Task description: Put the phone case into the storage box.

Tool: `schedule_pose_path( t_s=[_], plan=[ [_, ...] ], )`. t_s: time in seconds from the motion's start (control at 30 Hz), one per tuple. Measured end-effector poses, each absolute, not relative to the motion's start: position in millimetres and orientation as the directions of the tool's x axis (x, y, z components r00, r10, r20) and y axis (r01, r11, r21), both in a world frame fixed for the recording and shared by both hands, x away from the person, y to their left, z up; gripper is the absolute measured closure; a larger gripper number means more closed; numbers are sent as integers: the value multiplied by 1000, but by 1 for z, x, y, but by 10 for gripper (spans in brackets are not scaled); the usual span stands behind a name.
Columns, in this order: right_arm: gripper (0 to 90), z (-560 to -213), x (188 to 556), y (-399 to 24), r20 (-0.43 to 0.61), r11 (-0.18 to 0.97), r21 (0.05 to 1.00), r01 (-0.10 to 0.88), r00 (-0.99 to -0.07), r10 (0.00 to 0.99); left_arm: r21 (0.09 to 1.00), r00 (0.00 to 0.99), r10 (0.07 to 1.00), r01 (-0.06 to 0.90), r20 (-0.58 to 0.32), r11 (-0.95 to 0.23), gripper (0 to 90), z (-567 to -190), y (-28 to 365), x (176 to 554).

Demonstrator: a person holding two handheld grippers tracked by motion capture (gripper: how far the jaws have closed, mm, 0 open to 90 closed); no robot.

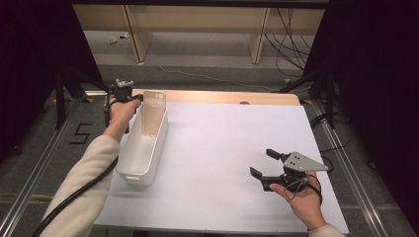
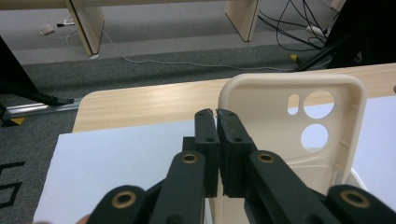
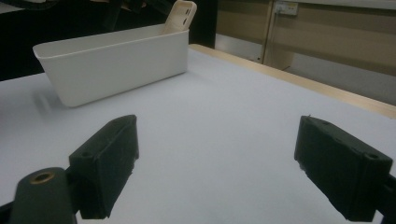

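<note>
Holding a cream phone case (image 2: 280, 135) by its edge, my left gripper (image 2: 215, 114) has its jaws clenched on the case's near side rim, the two black pads almost meeting with only the thin wall between them. From the high view the left gripper (image 1: 120, 94) sits at the far left corner of the bench (image 1: 232, 148), just beside the far end of a white bin (image 1: 143, 143), and the phone case (image 1: 153, 116) stands upright with its lower part inside that end of the bin, its top rising above the rim. In the left gripper view the case's camera cut-outs face me, two round holes and a small slot near its upper corner. My right gripper (image 1: 261, 164) rests low over the white sheet on the near right part of the bench, well apart from the bin, with its jaws released and spread wide and nothing between them. Looking along the right gripper (image 3: 219, 163), I see bare sheet between the pads, and beyond it the white bin (image 3: 116, 65) with the phone case (image 3: 180, 16) leaning out of its far end.
</note>
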State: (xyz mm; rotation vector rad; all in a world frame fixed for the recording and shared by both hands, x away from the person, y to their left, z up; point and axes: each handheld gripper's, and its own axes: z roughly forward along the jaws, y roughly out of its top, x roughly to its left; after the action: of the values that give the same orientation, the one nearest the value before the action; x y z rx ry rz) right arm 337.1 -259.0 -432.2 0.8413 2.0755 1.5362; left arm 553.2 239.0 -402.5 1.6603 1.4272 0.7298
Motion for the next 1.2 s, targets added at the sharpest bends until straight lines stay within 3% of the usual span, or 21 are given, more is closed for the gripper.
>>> schedule_pose_path(
  t_s=[0.13,0.37,0.7,1.2],
  plan=[
    [151,-432,337,-259,15,210,953,218,-726,687,867,196,978,497,-70,-38,814,-400,243,549],
    [151,-432,337,-258,19,204,955,215,-732,681,880,199,977,474,-77,-27,575,-391,246,536],
    [151,-432,338,-258,-1,211,958,196,-730,684,900,248,966,433,-72,-44,338,-379,241,512],
    [151,-431,337,-258,15,206,954,217,-723,691,916,338,940,391,-54,-88,175,-374,238,481]
  ],
)
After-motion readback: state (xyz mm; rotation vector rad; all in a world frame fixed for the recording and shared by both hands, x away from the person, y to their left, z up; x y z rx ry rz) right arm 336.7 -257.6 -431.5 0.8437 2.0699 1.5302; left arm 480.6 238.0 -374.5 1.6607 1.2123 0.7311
